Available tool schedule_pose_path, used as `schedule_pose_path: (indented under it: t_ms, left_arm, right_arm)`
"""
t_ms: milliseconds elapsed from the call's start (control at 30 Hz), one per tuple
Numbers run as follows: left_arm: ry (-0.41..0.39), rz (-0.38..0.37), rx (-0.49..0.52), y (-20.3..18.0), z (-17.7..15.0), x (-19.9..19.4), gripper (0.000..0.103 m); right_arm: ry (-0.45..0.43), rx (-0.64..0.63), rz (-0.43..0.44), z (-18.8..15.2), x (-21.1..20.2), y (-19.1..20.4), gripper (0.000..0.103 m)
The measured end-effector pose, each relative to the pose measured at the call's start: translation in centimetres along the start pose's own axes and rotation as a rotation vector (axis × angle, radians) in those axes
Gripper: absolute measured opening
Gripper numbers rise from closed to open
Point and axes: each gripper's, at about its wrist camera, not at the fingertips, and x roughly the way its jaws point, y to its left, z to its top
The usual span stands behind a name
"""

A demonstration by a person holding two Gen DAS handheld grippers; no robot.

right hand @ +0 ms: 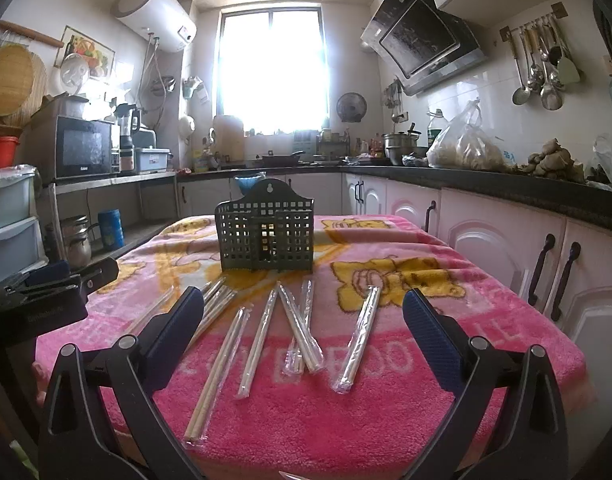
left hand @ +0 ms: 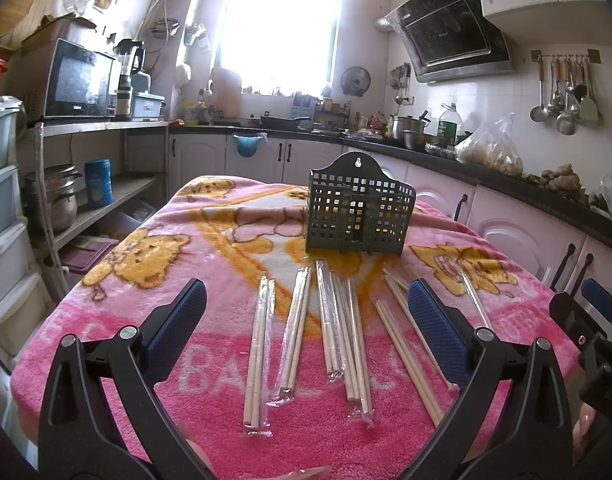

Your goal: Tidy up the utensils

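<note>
Several pairs of pale wooden chopsticks in clear plastic sleeves (left hand: 294, 332) lay fanned out on the pink fleece blanket with yellow cartoon figures (left hand: 154, 256) that covered the worktop, between the two grippers and the dark perforated plastic utensil holder (left hand: 357, 212) standing upright farther back. In the right wrist view the same chopstick pairs (right hand: 357, 340) lay loosely spread, some crossing one another near the middle, and the holder (right hand: 266, 236) stood well apart from them with nothing visible inside through its grid.

The left gripper (left hand: 306, 332) hovered above the near edge of the blanket with its blue-padded jaws spread wide and nothing between them. The right gripper (right hand: 304, 336) was likewise wide open and empty; its black body also showed at the right edge of the left view.

The chopsticks looked light, thin and stiff, so weight should be no trouble. The plastic sleeves were probably slick, and the soft pile beneath would let a pair sink or roll when pinched. A hold across the middle of one pair, both sticks together, would likely balance it best; a hold near one end risked the pair tilting or sliding within its sleeve. The holder's open top seemed the target, entered end-first.
</note>
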Motion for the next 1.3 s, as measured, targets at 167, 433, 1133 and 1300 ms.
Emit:
schedule_pose_path:
  t_ms: [167,433,1133,1300]
  left_arm:
    - [0.0,0.0,0.001,-0.1,0.0,0.1,0.092]
    - [0.011,0.005,0.015,-0.2,-0.2,0.4,0.092]
    - [0.122,0.053,-0.016,3.7,0.7,2.9,0.092]
    - [0.156,0.087,-0.011,4.9,1.4,3.7,0.092]
  right_arm:
    - [0.0,-0.001,-0.001,0.0,0.0,0.1,0.097]
    - [0.02,0.004,0.001,-0.1,0.5,0.2,0.097]
    - [0.125,-0.007,0.056,0.9,3.6,0.3,0.097]
    - [0.186,-0.012,0.09,1.7,6.1,0.8,0.097]
